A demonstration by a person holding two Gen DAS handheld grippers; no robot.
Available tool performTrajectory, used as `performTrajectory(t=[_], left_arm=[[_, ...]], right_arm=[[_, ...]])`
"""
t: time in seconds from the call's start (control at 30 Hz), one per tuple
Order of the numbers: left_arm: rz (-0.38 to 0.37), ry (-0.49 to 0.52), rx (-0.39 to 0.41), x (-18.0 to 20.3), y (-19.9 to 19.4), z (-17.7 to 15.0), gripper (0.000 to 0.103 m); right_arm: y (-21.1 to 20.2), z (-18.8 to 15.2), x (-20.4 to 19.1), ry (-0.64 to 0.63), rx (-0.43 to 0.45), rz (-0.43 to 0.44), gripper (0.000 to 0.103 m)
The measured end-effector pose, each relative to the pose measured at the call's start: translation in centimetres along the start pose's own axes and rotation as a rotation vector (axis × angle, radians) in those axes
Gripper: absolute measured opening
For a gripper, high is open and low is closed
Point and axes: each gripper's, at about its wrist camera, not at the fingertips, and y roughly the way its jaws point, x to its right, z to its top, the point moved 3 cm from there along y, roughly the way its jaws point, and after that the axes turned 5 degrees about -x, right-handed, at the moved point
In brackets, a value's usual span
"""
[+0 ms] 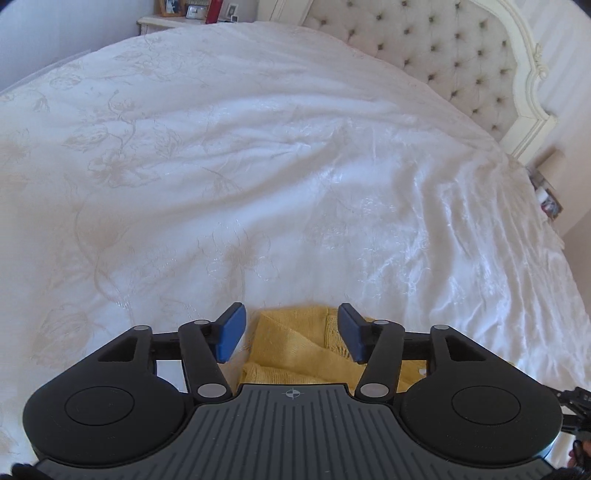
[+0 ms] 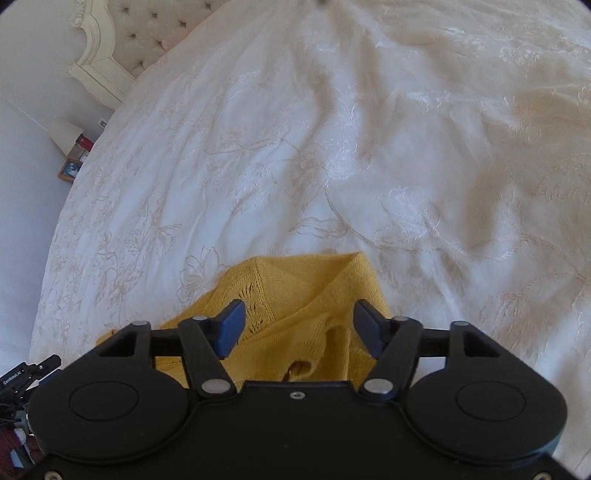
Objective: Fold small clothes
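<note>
A small yellow knitted garment [image 1: 295, 343] lies on the white embroidered bedspread [image 1: 258, 166], near the bed's near edge. In the left wrist view my left gripper [image 1: 290, 332] hovers over it, jaws apart, blue pads [image 1: 231, 332] clear of the knit. In the right wrist view the same yellow garment [image 2: 291, 295] is folded over, with a lacy seam and a slanted edge. My right gripper [image 2: 299, 328] stands open above it, and its blue pads [image 2: 231, 328] touch nothing. The gripper bodies hide the garment's near part.
A tufted cream headboard [image 1: 461, 62] stands at the bed's far right end. A bedside table with frames [image 1: 192, 14] is at the far side. Another small table with a lamp and picture [image 2: 72, 147] sits by the bed. The bedspread [image 2: 369, 147] stretches wide beyond the garment.
</note>
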Motion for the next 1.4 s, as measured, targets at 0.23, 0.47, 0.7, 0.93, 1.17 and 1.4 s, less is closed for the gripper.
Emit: performTrajectory(t=[0.23,0.47,0.7,0.93,1.17,1.4], left_arm=[[0.026,0.167,-0.047,3.2,-1.8,-5.8,0.060],[-0.005,0.263,-0.159,6.0,-1.1,-12.0,0.072],[-0.027,0.314,-0.230,6.5,1.8,-12.7,0.074],[-0.038,0.341,-0.220,6.2,5.7,-7.9,0.077],[-0.022,0.317,-0.162,6.3,8.4,-2.0,0.078],[0.022,0.231,-0.062,5.5,6.6,1.1,0.079]], right_arm=[[-3.3,-2.4,-1.9,-0.275,0.060,-0.062,0.102],[-4.2,-7.9,-5.4,-0.494,0.056,-0.049,0.102],[-0.5,-10.5,-7.7,-0.581,-0.069,-0.002,0.102],[4.7,-7.3,-7.8,-0.611,-0.160,-0.058,0.102],[7.4,-1.1,-7.2,-0.520,-0.121,-0.125,0.102],[5.3,1.0,-5.7,-0.389,-0.015,-0.167,0.102]])
